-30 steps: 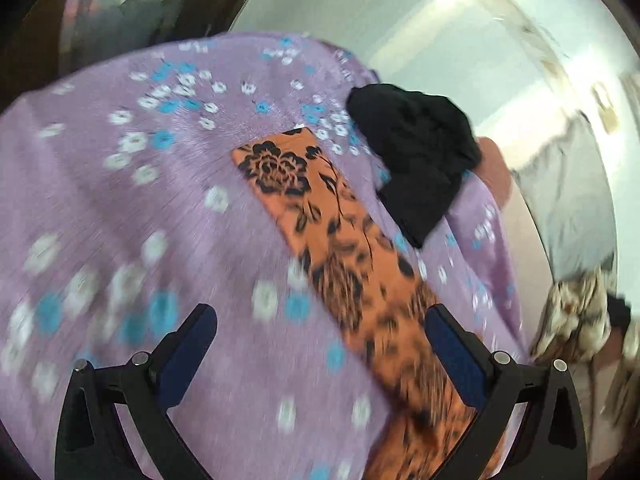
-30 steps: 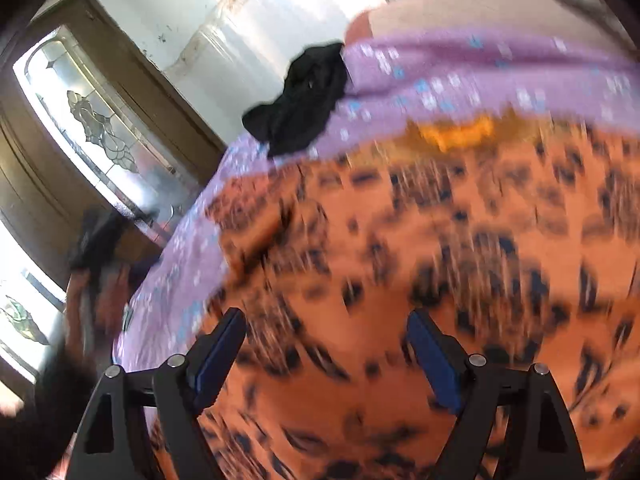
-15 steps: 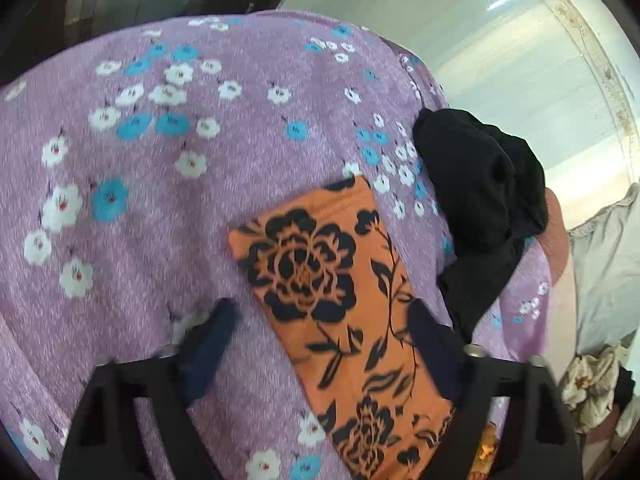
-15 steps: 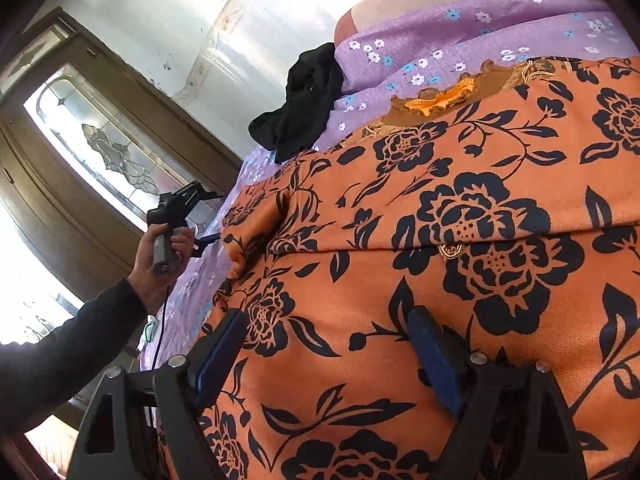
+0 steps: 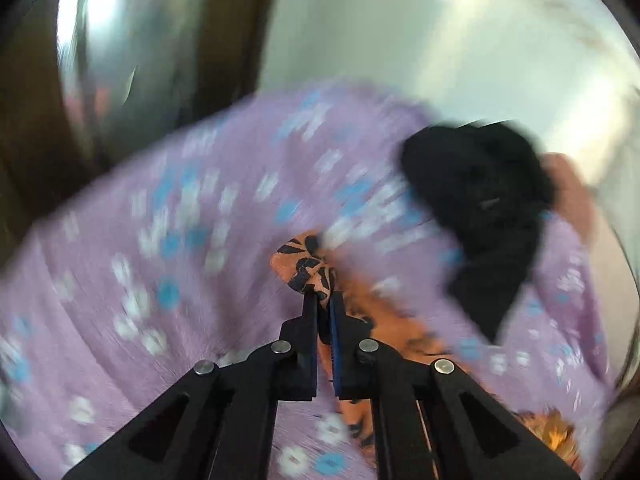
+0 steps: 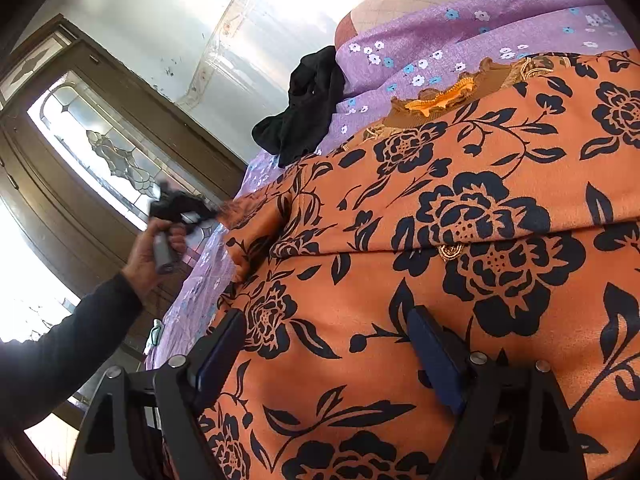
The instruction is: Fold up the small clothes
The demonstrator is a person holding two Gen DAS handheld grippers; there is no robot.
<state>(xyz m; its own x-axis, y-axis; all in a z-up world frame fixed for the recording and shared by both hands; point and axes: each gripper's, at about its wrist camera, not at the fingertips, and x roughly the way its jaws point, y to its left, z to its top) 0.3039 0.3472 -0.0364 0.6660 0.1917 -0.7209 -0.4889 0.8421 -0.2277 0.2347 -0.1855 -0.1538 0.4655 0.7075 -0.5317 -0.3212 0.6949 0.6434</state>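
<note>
An orange garment with black flowers (image 6: 460, 240) lies spread on a purple flowered sheet (image 6: 440, 32). My left gripper (image 5: 323, 300) is shut on the end of its sleeve (image 5: 308, 268) and holds it just above the sheet; it also shows in the right wrist view (image 6: 212, 212), pinching the sleeve end at the garment's left edge. My right gripper (image 6: 332, 344) is open, its fingers resting on the body of the garment with cloth between them.
A crumpled black garment (image 5: 488, 216) lies on the sheet at the far side, also seen in the right wrist view (image 6: 304, 108). A wooden door with patterned glass (image 6: 92, 148) stands to the left. A pale wall is behind the bed.
My left gripper has closed on the sleeve end and lifted it; half a second ago it was open over it. My right gripper has stayed open on the garment.
</note>
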